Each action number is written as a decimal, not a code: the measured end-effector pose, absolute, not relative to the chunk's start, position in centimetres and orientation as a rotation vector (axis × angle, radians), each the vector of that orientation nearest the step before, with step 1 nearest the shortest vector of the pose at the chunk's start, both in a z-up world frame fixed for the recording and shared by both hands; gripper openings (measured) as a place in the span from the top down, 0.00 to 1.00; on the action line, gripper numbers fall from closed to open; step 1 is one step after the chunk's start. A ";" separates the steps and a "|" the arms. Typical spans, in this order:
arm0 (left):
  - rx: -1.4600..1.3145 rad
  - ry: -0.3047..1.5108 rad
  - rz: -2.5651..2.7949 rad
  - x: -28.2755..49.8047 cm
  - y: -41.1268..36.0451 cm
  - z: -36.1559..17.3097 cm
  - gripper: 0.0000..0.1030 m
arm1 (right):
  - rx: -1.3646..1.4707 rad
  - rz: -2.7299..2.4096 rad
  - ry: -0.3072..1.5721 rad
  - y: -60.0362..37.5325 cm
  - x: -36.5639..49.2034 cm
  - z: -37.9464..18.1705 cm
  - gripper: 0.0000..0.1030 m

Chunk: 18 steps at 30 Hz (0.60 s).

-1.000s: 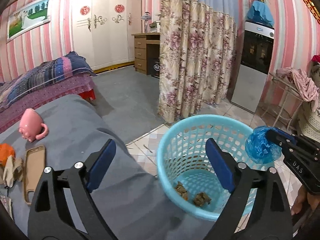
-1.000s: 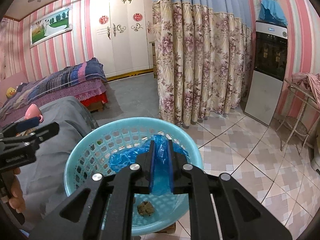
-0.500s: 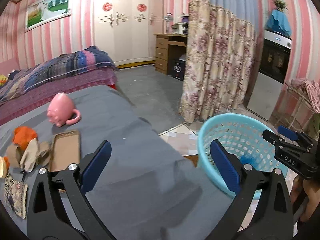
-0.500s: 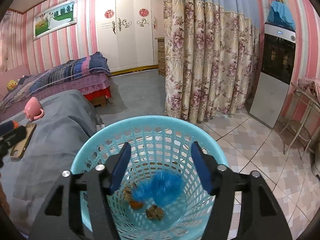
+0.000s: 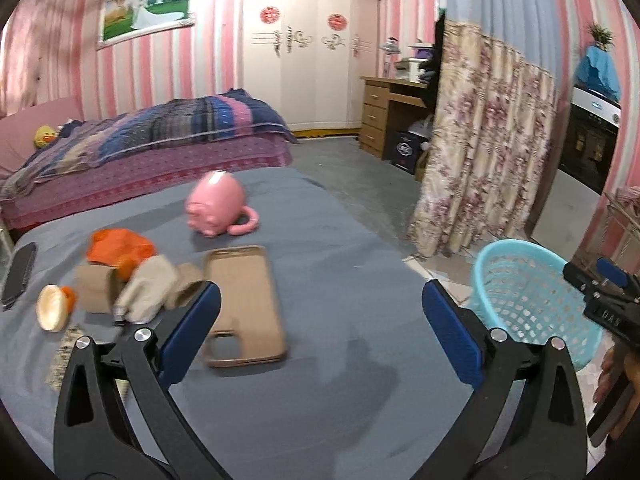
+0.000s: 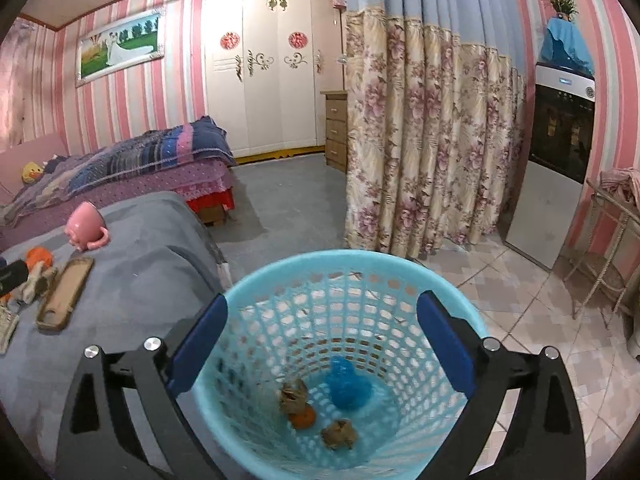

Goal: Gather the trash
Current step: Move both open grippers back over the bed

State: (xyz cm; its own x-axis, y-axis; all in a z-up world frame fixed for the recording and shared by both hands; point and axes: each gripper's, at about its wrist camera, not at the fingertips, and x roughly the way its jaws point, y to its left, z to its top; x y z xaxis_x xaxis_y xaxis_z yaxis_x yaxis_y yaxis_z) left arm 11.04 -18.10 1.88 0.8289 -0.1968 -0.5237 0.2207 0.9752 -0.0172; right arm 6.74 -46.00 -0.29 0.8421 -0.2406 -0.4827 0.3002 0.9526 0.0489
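Note:
A light blue mesh basket (image 6: 472, 320) stands on the tiled floor beside the grey-covered table; it also shows in the left wrist view (image 5: 520, 264). Inside lie a crumpled blue wrapper (image 6: 347, 385), an orange scrap (image 6: 303, 417) and brown crumpled scraps (image 6: 339, 433). My right gripper (image 6: 320, 344) is open and empty above the basket. My left gripper (image 5: 320, 324) is open and empty over the table. Left of it lie beige crumpled paper (image 5: 146, 288), an orange wrapper (image 5: 118, 250) and a round shell-like piece (image 5: 50, 312).
On the grey table (image 5: 340, 240) lie a tan phone case (image 5: 242, 304), an overturned pink mug (image 5: 218, 210) and a black phone (image 5: 18, 274). A bed (image 5: 140, 140) stands behind. A floral curtain (image 6: 432, 140) and a cabinet (image 6: 560, 152) stand beyond the basket.
My right gripper opened and dropped the blue wrapper into the basket. My left gripper swung left from the basket to over the table's items.

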 end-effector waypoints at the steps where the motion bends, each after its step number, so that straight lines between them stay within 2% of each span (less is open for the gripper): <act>1: 0.043 0.548 -0.207 10.9 -17.4 2.0 0.06 | 0.130 -0.279 0.493 -45.8 6.9 -0.2 0.08; 18: -0.005 0.575 -0.023 10.1 -2.9 1.4 0.06 | 0.110 -0.111 0.468 -33.5 9.7 2.0 0.04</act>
State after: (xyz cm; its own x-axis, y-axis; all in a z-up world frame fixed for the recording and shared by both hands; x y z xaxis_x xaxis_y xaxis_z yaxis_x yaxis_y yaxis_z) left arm 10.08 -2.90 1.44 0.8390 -0.0228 -0.5437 0.0202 0.9997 -0.0108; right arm 9.73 -33.47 1.95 0.8867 -0.0809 -0.4553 0.1315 0.9881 0.0804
